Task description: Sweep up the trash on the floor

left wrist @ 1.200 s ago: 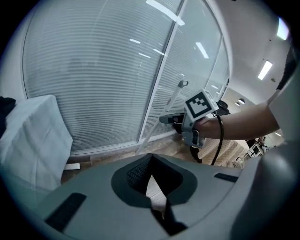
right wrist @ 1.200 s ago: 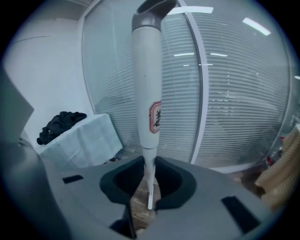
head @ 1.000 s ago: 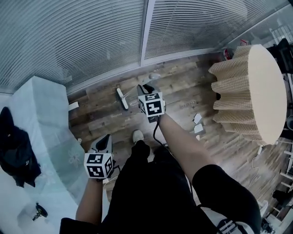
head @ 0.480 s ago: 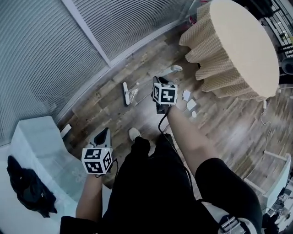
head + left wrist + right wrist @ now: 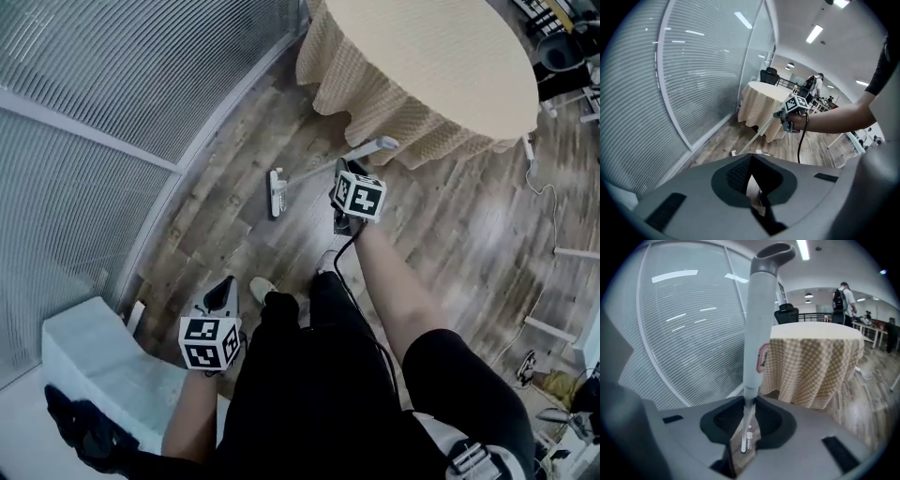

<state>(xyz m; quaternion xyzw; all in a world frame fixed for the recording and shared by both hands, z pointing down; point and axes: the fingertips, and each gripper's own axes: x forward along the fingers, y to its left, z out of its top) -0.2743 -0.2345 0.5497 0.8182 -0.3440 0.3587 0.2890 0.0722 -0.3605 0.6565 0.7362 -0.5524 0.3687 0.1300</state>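
Clamping the broom [image 5: 311, 172] by its pale handle, my right gripper [image 5: 746, 434] has both jaws tight on it. The broom head [image 5: 276, 193] rests on the wood floor [image 5: 220, 234] near the round table [image 5: 431, 56]. My left gripper [image 5: 751, 187] hangs lower, jaws together, empty.

Your right claw [image 5: 347, 173], arm stretched forward, clamps the handle [image 5: 754, 324]; your left claw [image 5: 222, 291] hangs low, jaws together.

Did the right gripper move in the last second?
Yes. The right gripper, shut on the broom, has moved toward the table; the gap between them in the head view was much wider before.
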